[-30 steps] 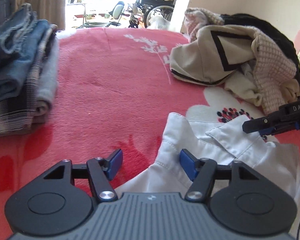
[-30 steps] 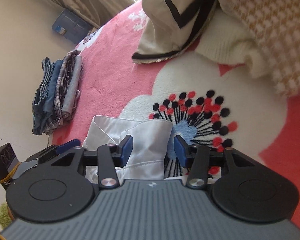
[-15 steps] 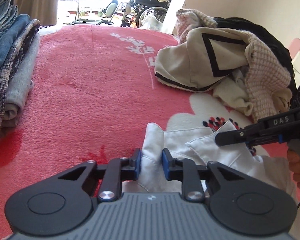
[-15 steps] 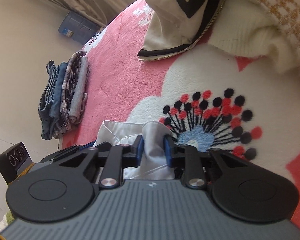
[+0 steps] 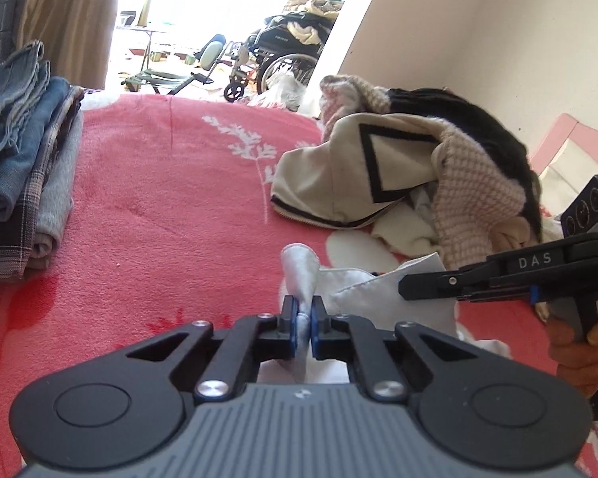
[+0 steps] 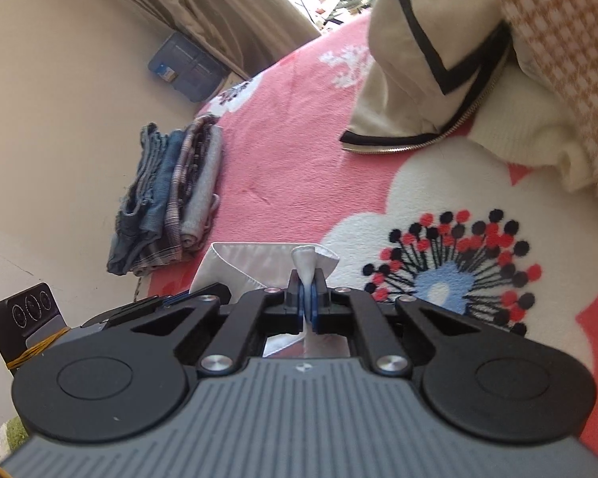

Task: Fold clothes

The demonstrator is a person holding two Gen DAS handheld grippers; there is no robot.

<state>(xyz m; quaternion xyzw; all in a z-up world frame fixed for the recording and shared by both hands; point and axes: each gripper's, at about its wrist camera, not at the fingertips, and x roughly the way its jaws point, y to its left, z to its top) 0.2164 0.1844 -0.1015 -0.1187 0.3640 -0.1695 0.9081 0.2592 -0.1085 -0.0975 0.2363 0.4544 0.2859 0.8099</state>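
A white collared shirt (image 5: 382, 290) lies on a red flowered blanket (image 5: 171, 199). My left gripper (image 5: 303, 324) is shut on a pinched fold of its cloth near the collar. In the right wrist view my right gripper (image 6: 307, 302) is shut on another fold of the white shirt (image 6: 259, 263), whose collar edge sticks out ahead of the fingers. The right gripper's black body (image 5: 498, 275) shows at the right of the left wrist view, held by a hand (image 5: 578, 354). Most of the shirt is hidden under both grippers.
A stack of folded jeans and plaid cloth (image 5: 24, 183) sits at the left of the blanket, and shows as the folded stack (image 6: 171, 195) in the right wrist view. A heap of unfolded clothes (image 5: 410, 171) lies at the right. A wheelchair (image 5: 287, 59) stands beyond the bed.
Both grippers went from open to fully shut on folds of the white shirt. The pinched cloth now stands up between the fingers, and the views have risen slightly.
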